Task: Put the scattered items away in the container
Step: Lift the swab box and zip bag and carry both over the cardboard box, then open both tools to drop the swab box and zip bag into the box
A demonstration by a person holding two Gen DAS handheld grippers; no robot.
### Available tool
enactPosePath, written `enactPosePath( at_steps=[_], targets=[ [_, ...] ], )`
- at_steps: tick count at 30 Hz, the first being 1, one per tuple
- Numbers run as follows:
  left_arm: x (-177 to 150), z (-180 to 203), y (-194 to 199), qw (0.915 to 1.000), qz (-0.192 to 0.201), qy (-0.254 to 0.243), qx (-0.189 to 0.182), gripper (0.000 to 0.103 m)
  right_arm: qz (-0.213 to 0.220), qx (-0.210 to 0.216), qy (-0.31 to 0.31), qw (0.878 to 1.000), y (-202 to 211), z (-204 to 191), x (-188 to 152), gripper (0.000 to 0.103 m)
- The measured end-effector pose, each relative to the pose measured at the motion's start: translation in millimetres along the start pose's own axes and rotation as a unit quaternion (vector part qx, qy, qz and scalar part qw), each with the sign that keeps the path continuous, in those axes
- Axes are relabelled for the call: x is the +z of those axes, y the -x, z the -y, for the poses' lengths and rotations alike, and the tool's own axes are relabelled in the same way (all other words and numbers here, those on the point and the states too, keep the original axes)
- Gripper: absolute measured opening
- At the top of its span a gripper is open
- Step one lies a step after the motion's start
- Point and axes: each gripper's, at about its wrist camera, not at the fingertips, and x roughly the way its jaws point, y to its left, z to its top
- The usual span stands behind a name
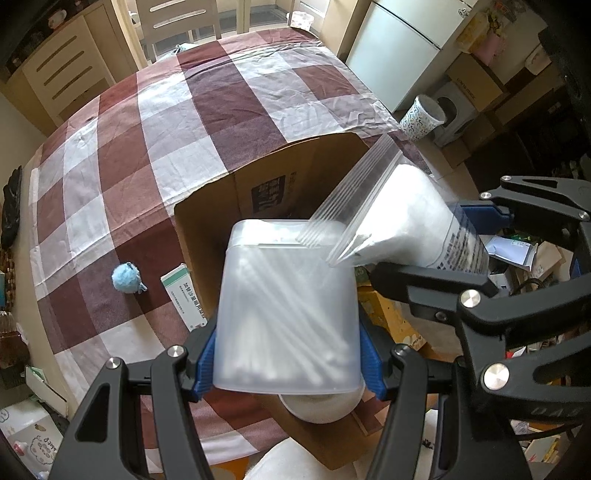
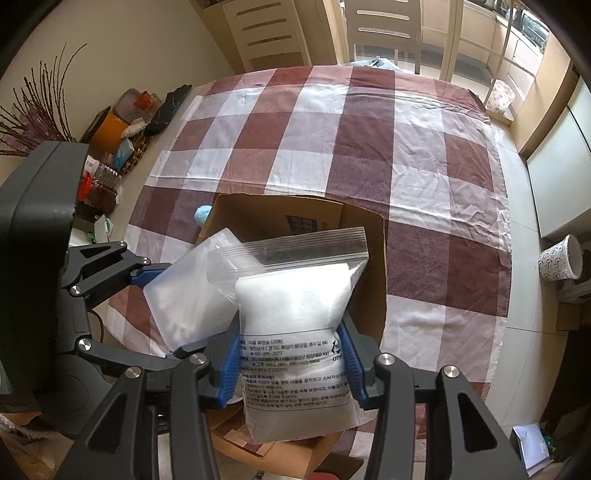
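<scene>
My left gripper (image 1: 286, 363) is shut on a translucent plastic box of cotton swabs (image 1: 288, 306) and holds it over the open cardboard box (image 1: 207, 236). My right gripper (image 2: 290, 363) is shut on a clear zip bag of white cotton pads (image 2: 295, 332), also over the cardboard box (image 2: 280, 214). The bag (image 1: 406, 218) shows to the right of the swab box in the left wrist view, and the swab box (image 2: 192, 295) to its left in the right wrist view. A white roll (image 1: 319, 408) lies inside the box. A blue fluffy ball (image 1: 126, 277) and a green-and-white medicine carton (image 1: 184, 297) lie on the checked cloth left of the box.
The table wears a maroon-and-white checked cloth (image 2: 332, 140). Jars, a basket and dried twigs (image 2: 110, 125) crowd its left edge. Chairs (image 2: 384, 26) stand at the far side. A patterned bin (image 2: 559, 258) and floor clutter (image 1: 524, 258) sit to the right.
</scene>
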Motion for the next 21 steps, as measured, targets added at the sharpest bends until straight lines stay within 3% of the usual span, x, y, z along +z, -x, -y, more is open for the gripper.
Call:
enactPosePath(
  at_steps=[21],
  targets=[
    [7.5,2.6,-11.1,0.9997,-0.022,-0.006,0.000,0.064,-0.012,-0.012,0.018,1.000,-9.8,1.4,7.7,0.049]
  ],
)
